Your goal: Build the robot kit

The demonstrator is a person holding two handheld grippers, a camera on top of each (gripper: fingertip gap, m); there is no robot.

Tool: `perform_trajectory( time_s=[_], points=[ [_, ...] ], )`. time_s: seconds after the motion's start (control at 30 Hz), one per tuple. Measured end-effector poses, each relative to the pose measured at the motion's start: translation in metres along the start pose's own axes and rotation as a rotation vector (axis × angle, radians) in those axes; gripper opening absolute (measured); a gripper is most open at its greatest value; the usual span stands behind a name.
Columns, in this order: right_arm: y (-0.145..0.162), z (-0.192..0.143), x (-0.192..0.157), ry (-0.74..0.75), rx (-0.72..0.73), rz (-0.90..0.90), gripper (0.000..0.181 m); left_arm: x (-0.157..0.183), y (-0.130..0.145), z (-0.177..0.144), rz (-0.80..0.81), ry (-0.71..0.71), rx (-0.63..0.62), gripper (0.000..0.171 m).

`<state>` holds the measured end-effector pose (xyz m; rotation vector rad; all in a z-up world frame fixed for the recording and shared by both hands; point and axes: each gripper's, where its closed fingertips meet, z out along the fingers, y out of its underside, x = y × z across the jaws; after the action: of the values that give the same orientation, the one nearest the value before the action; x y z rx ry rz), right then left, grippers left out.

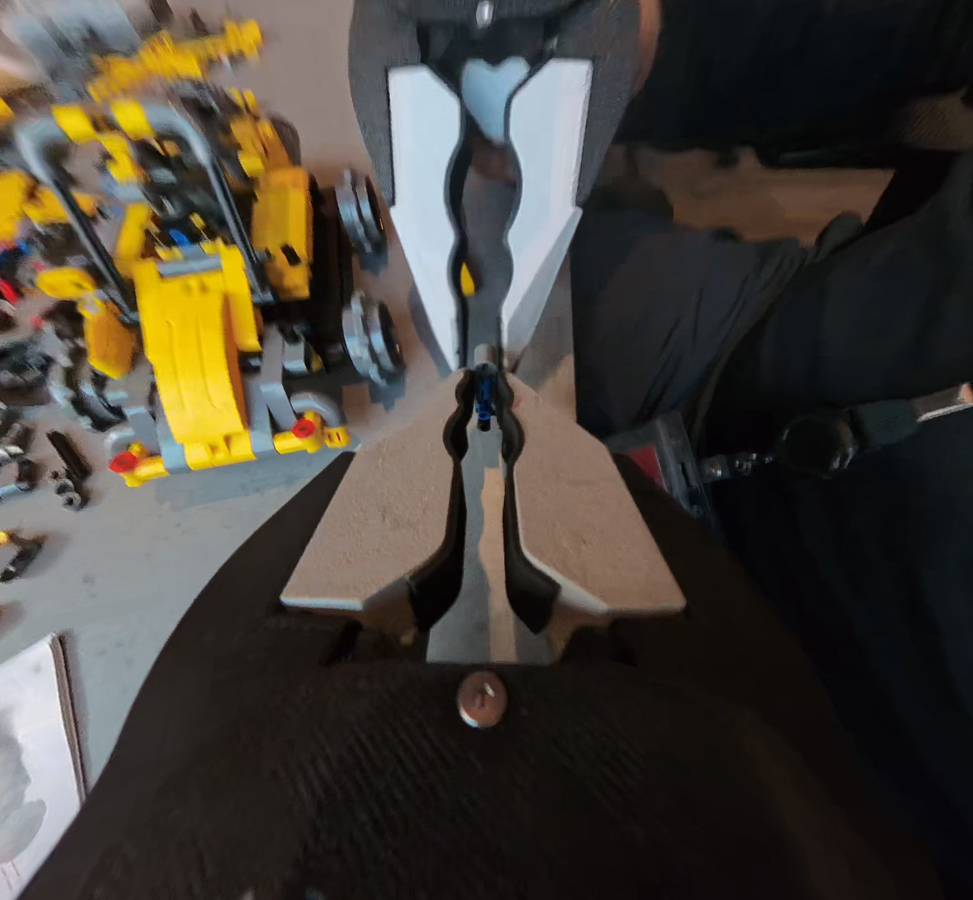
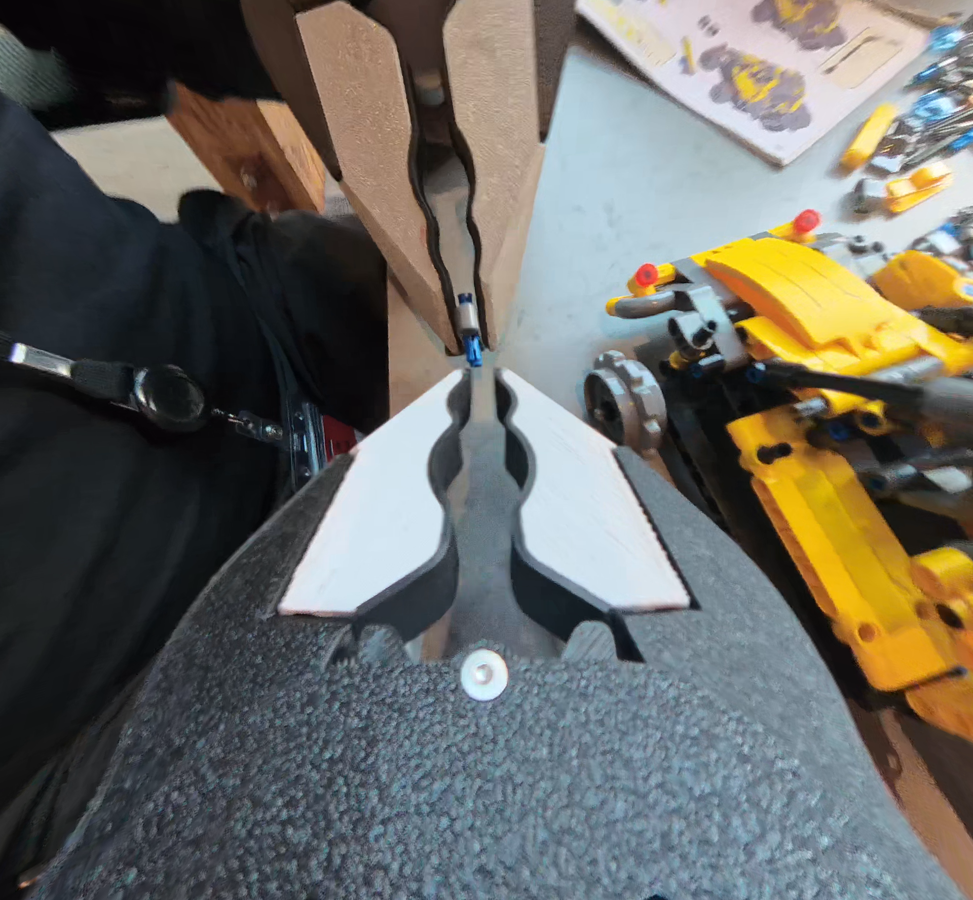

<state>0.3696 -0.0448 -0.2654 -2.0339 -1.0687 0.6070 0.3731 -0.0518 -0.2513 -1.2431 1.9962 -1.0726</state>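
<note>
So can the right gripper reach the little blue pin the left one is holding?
Probably yes. The blue pin sticks out of the left gripper's shut tips. It points straight at the right gripper, whose fingers are slightly parted, and nothing is between them.

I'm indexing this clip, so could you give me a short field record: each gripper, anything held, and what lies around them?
left gripper: tan fingers, shut on a small blue-and-grey pin
right gripper: white fingers, narrowly apart, nothing between them; tips face the pin's blue end, just short of it
yellow vehicle model: brick-built, on the grey surface beside both grippers
instruction booklet: lying open beyond the model
loose parts: yellow, black and blue, scattered near the booklet
</note>
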Motion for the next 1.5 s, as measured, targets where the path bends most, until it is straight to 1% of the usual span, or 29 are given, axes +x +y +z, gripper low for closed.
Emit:
perform_trajectory(
  time_s=[0.03,0.07,0.1,0.17,0.23,0.3,0.4,0.47,0.53,0.63,0.77,0.87,0.9,0.93,0.97,1.03,1.1,1.2,1.33,1.5],
  points=[
    [-0.004,-0.006,-0.001,-0.012,0.040,0.029,0.018,0.002,-0.013,-0.004,0.013,0.000,0.087,0.005],
    [-0.010,-0.013,-0.003,-0.031,0.090,0.054,0.021,0.006,-0.024,-0.008,0.024,0.009,0.162,0.005],
    [-0.018,-0.019,-0.009,-0.058,0.150,0.059,0.022,0.008,-0.031,-0.010,0.036,0.009,0.209,0.005],
    [-0.030,-0.032,-0.018,-0.065,0.244,0.029,0.021,0.006,-0.035,-0.008,0.055,-0.027,0.219,0.005],
    [-0.028,-0.039,-0.018,-0.002,0.250,0.008,0.013,0.014,-0.041,-0.005,0.078,-0.016,0.243,0.005],
    [-0.026,-0.044,-0.025,0.007,0.256,0.007,0.012,0.021,-0.046,-0.003,0.104,-0.015,0.263,0.005],
    [-0.022,-0.052,-0.032,0.009,0.283,0.041,0.015,0.033,-0.064,-0.007,0.093,0.016,0.381,0.005],
    [-0.026,-0.060,-0.041,-0.025,0.339,0.083,0.019,0.042,-0.075,-0.009,0.070,0.042,0.451,0.005],
    [-0.030,-0.067,-0.047,-0.033,0.390,0.098,0.019,0.047,-0.085,-0.010,0.072,0.024,0.506,0.005],
    [-0.032,-0.075,-0.052,-0.011,0.414,0.100,0.014,0.050,-0.093,-0.009,0.089,-0.022,0.526,0.005],
    [-0.034,-0.082,-0.060,-0.034,0.449,0.104,0.014,0.058,-0.100,-0.009,0.051,-0.008,0.567,0.005],
    [-0.031,-0.086,-0.069,-0.117,0.476,0.143,0.011,0.062,-0.103,-0.007,0.009,0.000,0.607,0.005],
    [-0.029,-0.087,-0.078,-0.182,0.480,0.144,0.021,0.062,-0.104,-0.006,-0.003,-0.011,0.613,0.005],
    [-0.027,-0.088,-0.084,-0.232,0.481,0.158,0.037,0.062,-0.104,-0.005,-0.008,-0.011,0.616,0.005],
    [-0.023,-0.085,-0.084,-0.234,0.470,0.177,0.036,0.064,-0.104,-0.003,-0.014,-0.004,0.616,0.005],
    [-0.019,-0.082,-0.081,-0.200,0.481,0.184,0.034,0.066,-0.105,-0.001,-0.031,0.012,0.625,0.005],
    [-0.022,-0.081,-0.078,-0.167,0.513,0.179,0.030,0.066,-0.104,0.002,-0.033,0.007,0.625,0.005],
    [-0.025,-0.082,-0.077,-0.131,0.533,0.144,0.015,0.066,-0.104,0.005,-0.053,0.023,0.635,0.005],
    [-0.024,-0.081,-0.071,-0.080,0.522,0.129,0.015,0.061,-0.101,0.006,-0.080,0.030,0.644,0.005],
    [-0.012,-0.081,-0.063,-0.041,0.478,0.139,0.014,0.055,-0.090,0.013,-0.079,0.007,0.582,0.005]
  ],
)
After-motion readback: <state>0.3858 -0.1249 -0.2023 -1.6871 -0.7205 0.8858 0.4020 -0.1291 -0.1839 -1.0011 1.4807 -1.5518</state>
